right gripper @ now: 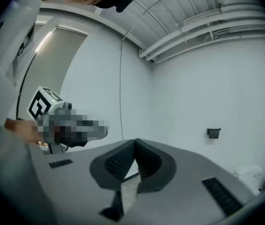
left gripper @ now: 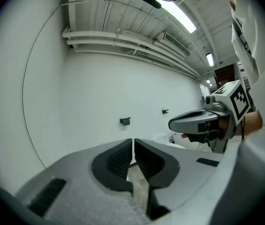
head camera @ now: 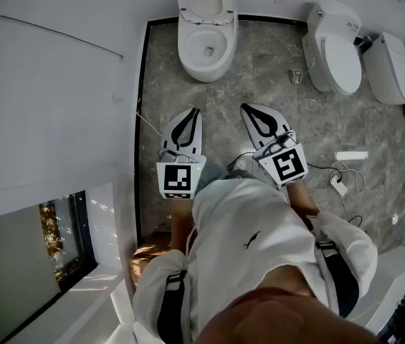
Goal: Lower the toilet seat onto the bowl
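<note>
Grey marbled floor is carrying three white toilets along the far wall.

- The toilet bowl is standing at top centre of the head view. Its toilet seat is standing raised, leaning back toward the wall and well apart from both tools.
- Two closed toilets are sitting to the right, lids down.
- The left gripper is hovering over the floor and pointing toward the bowl. Its jaws are pressing together on nothing.
- The right gripper is hovering just beside the left. Its jaws are likewise clenching with nothing between them.
- A small black wall fitting is showing beyond the left jaws.
- A white plug with its cable is lying on the floor at right.
- The person's white shirt is filling the lower frame.
</note>
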Demonstrator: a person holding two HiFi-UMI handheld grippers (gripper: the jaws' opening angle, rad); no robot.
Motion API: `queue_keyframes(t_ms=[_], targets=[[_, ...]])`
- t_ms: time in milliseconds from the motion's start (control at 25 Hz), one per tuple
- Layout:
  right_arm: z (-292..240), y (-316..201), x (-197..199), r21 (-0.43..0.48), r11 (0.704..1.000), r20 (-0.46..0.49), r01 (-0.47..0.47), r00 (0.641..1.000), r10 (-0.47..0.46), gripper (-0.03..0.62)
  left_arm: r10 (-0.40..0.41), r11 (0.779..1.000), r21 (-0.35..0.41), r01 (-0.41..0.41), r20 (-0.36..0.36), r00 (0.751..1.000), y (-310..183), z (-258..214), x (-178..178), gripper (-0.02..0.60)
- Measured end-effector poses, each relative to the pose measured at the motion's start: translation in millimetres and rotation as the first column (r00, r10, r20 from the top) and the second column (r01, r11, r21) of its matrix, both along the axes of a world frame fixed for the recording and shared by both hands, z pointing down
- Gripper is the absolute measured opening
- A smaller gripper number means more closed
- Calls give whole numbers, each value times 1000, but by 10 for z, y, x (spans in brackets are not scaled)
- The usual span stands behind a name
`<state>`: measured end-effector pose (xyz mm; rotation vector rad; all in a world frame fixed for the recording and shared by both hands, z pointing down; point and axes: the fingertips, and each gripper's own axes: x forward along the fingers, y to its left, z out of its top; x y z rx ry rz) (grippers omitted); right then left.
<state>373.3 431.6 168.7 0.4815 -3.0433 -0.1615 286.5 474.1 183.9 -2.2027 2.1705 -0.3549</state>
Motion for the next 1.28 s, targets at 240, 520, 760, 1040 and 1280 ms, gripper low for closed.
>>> queue_keyframes(t_ms=[240,520,760,1040,1280], targets=[[24,-77,5,-14,1000,9,-1,1000,1,31,-6,1000,3,6,-2,1000,-73,12,22,37],[29,-131,-70,-14,1000,0,11,1000,-11,31,-22,1000,-3,22,-9,1000,-90,51,-25,37],[27,-210,-229,2,1000,-11,24,1000,-24,31,-16,1000,-8,16,-12,1000,-171,54,-128,37],[76,-426,-565,3,1000,-18,1,1000,-1,31,11,1000,-5,-11,-5,1000,-400,70,-457,37],[116,-690,-921,-1,1000,-30,-29,999,29,31,36,999,1,-36,-15,999,-693,72,-814,37]])
